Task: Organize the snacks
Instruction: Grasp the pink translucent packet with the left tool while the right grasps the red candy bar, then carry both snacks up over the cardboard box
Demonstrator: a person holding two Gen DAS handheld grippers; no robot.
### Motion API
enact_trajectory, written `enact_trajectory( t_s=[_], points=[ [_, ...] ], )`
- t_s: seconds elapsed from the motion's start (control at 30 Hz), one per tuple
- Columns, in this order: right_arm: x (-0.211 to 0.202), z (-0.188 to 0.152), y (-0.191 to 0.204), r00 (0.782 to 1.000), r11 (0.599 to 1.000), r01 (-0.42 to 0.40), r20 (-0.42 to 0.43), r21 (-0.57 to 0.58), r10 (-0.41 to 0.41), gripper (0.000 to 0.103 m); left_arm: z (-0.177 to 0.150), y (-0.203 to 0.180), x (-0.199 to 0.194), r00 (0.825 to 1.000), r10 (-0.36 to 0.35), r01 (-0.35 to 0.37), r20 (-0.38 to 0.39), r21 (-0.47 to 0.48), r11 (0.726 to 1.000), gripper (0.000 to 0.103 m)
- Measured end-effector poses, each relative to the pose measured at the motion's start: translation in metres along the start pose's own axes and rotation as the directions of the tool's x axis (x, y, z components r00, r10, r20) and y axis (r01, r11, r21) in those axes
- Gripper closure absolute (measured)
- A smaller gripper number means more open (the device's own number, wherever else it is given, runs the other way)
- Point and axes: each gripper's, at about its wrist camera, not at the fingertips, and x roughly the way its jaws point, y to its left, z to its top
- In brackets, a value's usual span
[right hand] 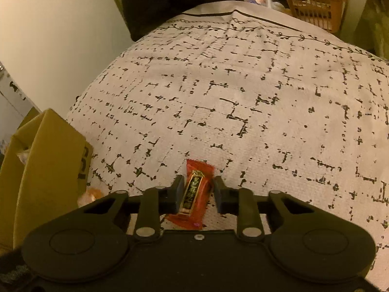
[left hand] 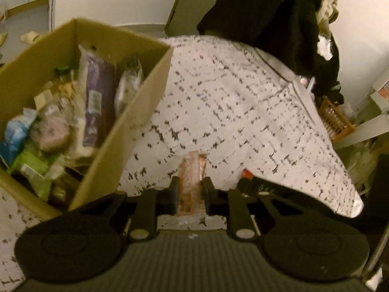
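In the left wrist view my left gripper [left hand: 190, 189] is shut on a clear orange-pink snack packet [left hand: 192, 177], held above the patterned tablecloth [left hand: 231, 102]. An open cardboard box [left hand: 136, 112] full of several snack packs stands to its left. In the right wrist view my right gripper [right hand: 198, 192] straddles a red snack bar [right hand: 195, 189] with a gold and black label that lies on the tablecloth [right hand: 243, 97]. The left finger touches the bar; a gap shows at the right finger. The box [right hand: 48, 160] is at the left.
A purple pack [left hand: 97, 102] and a clear pack [left hand: 128, 82] stand upright in the box. An orange slatted basket [right hand: 313, 9] sits beyond the table's far edge. Dark clothing [left hand: 267, 12] hangs behind the table. A small orange item [right hand: 90, 194] lies by the box.
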Motion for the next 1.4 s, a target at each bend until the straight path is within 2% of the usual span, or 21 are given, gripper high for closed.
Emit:
enact_trajectory(
  t_s=[0.17, 0.27, 0.33, 0.43, 0.67, 0.8, 1.13, 1.4],
  points=[
    [-0.01, 0.003, 0.001, 0.999, 1.0, -0.024, 0.032, 0.0, 0.024, 0.081, 0.009, 0.002, -0.02, 0.999, -0.016, 0.016, 0.036, -0.003, 1.0, 0.085],
    [-0.024, 0.008, 0.002, 0.997, 0.999, -0.038, 0.073, -0.001, 0.038, 0.081, 0.015, 0.004, -0.032, 0.998, -0.059, 0.061, 0.038, -0.042, 0.997, 0.085],
    [-0.037, 0.011, 0.004, 0.993, 0.998, -0.058, 0.104, -0.007, 0.059, 0.081, 0.019, 0.002, -0.045, 0.995, -0.054, 0.057, 0.078, -0.027, 0.998, 0.085],
    [-0.056, 0.016, 0.009, 0.985, 0.996, -0.086, 0.145, -0.024, 0.089, 0.081, 0.026, 0.005, -0.061, 0.992, -0.077, 0.083, 0.1, -0.056, 0.995, 0.085],
    [-0.079, 0.023, 0.029, 0.964, 0.987, -0.142, 0.214, -0.076, 0.156, 0.081, 0.038, 0.014, -0.082, 0.987, -0.042, 0.054, 0.157, -0.075, 0.996, 0.085],
    [-0.086, 0.023, 0.039, 0.953, 0.978, -0.186, 0.224, -0.093, 0.202, 0.081, 0.038, 0.022, -0.086, 0.986, -0.014, 0.027, 0.168, -0.076, 0.997, 0.085],
    [-0.092, 0.017, 0.064, 0.934, 0.956, -0.257, 0.217, -0.138, 0.283, 0.081, 0.046, 0.053, -0.096, 0.983, 0.028, -0.008, 0.182, -0.109, 0.994, 0.085],
    [-0.094, 0.009, 0.079, 0.919, 0.937, -0.315, 0.199, -0.152, 0.341, 0.08, 0.056, 0.077, -0.106, 0.974, 0.08, -0.054, 0.211, -0.125, 0.991, 0.085]
  ],
)
